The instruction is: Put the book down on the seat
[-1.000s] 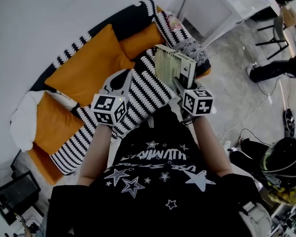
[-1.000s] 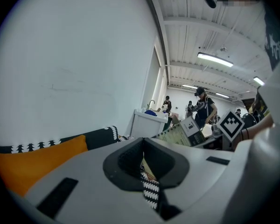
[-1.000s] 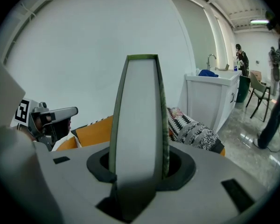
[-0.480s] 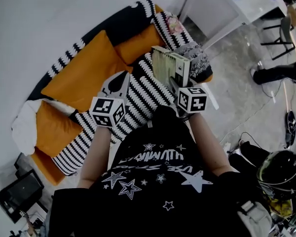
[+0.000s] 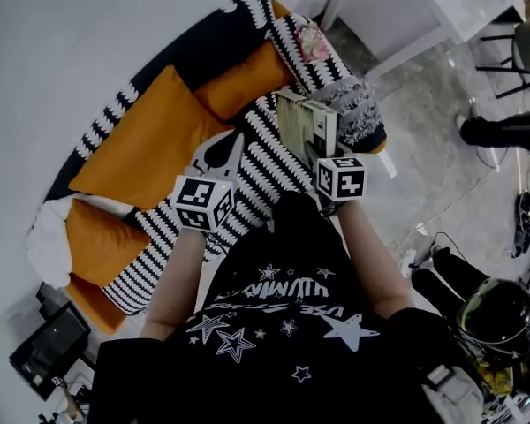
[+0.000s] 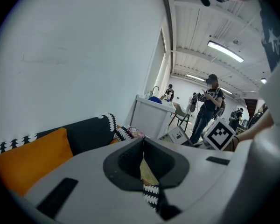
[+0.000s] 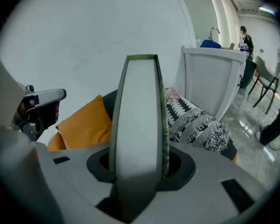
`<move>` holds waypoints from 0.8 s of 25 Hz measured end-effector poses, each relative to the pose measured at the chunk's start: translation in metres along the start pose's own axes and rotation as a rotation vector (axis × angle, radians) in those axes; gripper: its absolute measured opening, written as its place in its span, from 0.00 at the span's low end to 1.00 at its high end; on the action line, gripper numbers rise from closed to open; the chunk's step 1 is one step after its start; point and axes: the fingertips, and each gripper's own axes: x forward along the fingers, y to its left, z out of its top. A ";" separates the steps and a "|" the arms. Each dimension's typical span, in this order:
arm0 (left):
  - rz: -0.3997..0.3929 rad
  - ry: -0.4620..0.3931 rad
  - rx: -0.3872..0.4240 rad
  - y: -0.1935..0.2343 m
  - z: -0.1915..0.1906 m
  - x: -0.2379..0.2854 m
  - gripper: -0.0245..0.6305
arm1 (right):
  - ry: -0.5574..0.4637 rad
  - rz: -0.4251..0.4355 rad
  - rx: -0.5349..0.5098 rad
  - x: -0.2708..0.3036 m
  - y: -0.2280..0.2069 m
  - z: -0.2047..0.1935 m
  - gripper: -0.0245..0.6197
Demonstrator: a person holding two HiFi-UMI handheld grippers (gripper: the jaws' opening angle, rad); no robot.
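A thick book (image 5: pixel 305 124) with green covers stands on edge above the black-and-white striped sofa seat (image 5: pixel 265 162), with my right gripper (image 5: pixel 314 154) shut on its lower end. In the right gripper view the book's pale page edge (image 7: pixel 137 115) rises straight up between the jaws. My left gripper (image 5: pixel 219 154) hovers over the seat to the left of the book, apart from it, jaws together and holding nothing. In the left gripper view only a thin slit shows between its jaws (image 6: pixel 147 171).
Orange cushions (image 5: pixel 150 140) line the sofa back. A fringed black-and-white pillow (image 5: pixel 358 113) lies at the seat's right end, just beyond the book. A white table (image 5: pixel 397 16) stands behind it. A person's legs (image 5: pixel 503 131) and a helmet (image 5: pixel 499 312) are at the right.
Both grippers have sunk and moved forward toward the striped seat, the book going down with the right one. The grip on the book is unchanged.
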 end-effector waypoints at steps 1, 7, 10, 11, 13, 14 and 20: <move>-0.003 0.011 -0.001 0.001 -0.003 0.005 0.05 | 0.014 -0.001 0.002 0.006 -0.002 -0.003 0.31; -0.011 0.074 0.000 0.013 -0.022 0.033 0.05 | 0.095 -0.018 0.013 0.041 -0.021 -0.018 0.31; -0.011 0.084 -0.007 0.015 -0.027 0.047 0.05 | 0.120 -0.019 0.015 0.057 -0.032 -0.020 0.31; -0.012 0.090 -0.008 0.014 -0.028 0.050 0.05 | 0.132 -0.018 0.017 0.062 -0.036 -0.022 0.31; -0.017 0.105 -0.009 0.011 -0.031 0.054 0.05 | 0.163 -0.018 0.014 0.070 -0.042 -0.029 0.31; -0.019 0.113 -0.010 0.010 -0.033 0.056 0.05 | 0.178 -0.018 0.007 0.074 -0.044 -0.031 0.31; -0.026 0.160 -0.031 0.011 -0.051 0.065 0.05 | 0.267 -0.019 -0.025 0.103 -0.052 -0.049 0.31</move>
